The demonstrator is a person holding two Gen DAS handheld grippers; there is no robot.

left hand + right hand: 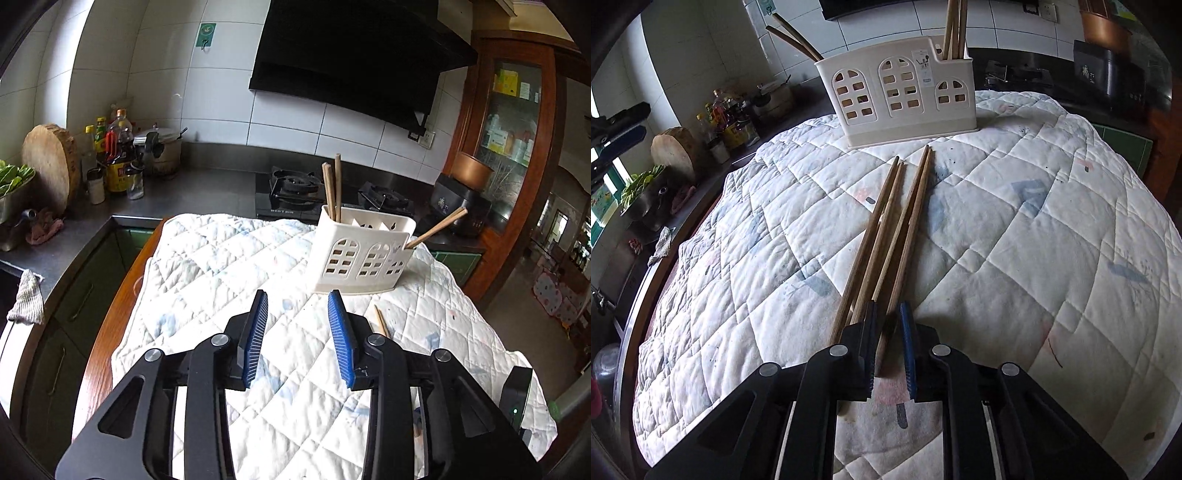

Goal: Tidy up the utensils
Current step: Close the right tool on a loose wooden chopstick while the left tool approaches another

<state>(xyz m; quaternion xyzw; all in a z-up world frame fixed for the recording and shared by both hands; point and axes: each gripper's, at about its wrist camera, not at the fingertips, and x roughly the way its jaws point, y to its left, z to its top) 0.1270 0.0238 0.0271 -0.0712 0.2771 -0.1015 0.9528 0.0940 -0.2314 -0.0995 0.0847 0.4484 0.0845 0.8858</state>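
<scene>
Wooden chopsticks [886, 236] bunched at frame centre; right gripper [888, 332] nearly together around one, neighbours may drag; left gripper [297, 325] apart, empty.

A white quilted cloth [207, 266] covers a wooden table in a kitchen. Behind it a gas stove [295, 188] sits under a black range hood [354, 55]; a round chopping block [51, 162], sauce bottles [118, 158] and a pressure cooker [159, 147] line the steel counter.
</scene>
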